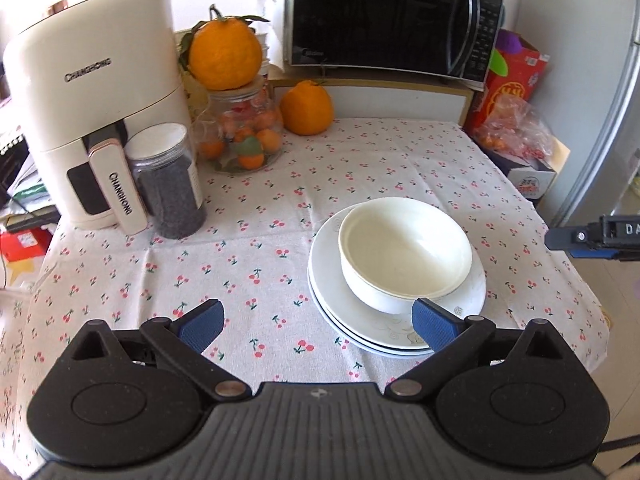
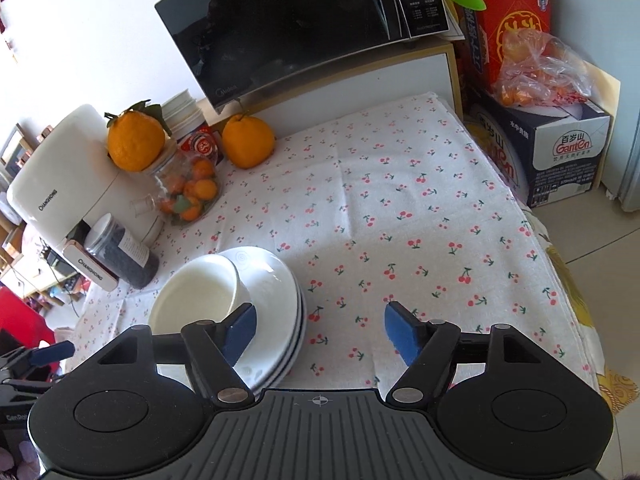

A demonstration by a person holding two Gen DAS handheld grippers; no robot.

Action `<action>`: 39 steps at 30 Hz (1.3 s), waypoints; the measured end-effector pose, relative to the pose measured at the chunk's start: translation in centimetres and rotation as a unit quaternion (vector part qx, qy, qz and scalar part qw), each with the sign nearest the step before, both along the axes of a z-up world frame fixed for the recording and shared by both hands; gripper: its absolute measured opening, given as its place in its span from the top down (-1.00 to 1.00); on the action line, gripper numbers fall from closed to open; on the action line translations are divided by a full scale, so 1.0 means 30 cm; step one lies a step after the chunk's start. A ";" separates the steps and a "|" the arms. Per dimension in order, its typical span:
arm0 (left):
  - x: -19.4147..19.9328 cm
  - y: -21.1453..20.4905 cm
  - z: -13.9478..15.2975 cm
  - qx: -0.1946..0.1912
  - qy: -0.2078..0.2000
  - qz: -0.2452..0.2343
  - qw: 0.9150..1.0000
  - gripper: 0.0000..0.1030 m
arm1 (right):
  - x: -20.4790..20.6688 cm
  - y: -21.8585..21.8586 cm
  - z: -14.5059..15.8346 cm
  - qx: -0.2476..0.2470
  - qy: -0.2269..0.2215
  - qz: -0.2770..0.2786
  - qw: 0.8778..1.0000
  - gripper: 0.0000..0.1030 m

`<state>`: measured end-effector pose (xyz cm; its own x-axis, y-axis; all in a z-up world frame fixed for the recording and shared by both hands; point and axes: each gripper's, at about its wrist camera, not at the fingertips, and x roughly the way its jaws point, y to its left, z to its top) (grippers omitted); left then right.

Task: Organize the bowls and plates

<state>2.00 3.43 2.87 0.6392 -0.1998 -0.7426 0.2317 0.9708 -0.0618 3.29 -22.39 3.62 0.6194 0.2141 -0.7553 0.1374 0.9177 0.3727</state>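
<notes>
White bowls [image 1: 404, 256] nested together sit on a stack of white plates [image 1: 332, 280] on the cherry-print tablecloth. My left gripper [image 1: 318, 326] is open and empty, above the cloth just in front of the stack; its right fingertip overlaps the plates' near rim. In the right wrist view the bowls [image 2: 196, 296] and plates [image 2: 276, 280] lie at the lower left. My right gripper [image 2: 320, 330] is open and empty, to the right of the stack, its left finger over the plates. Its tip also shows in the left wrist view [image 1: 580, 238].
A cream air fryer [image 1: 92, 108], a dark-filled jar [image 1: 168, 184], a glass jar of small oranges [image 1: 244, 136] and two large oranges [image 1: 306, 108] stand at the back left. A microwave [image 1: 392, 20] is behind. Boxes [image 2: 560, 152] stand off the table's right edge.
</notes>
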 end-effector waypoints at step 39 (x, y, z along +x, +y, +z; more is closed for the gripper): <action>-0.123 -0.169 -0.075 0.065 0.018 0.086 0.994 -0.99 | -0.142 0.229 -0.093 -0.138 0.016 0.040 0.990 -0.87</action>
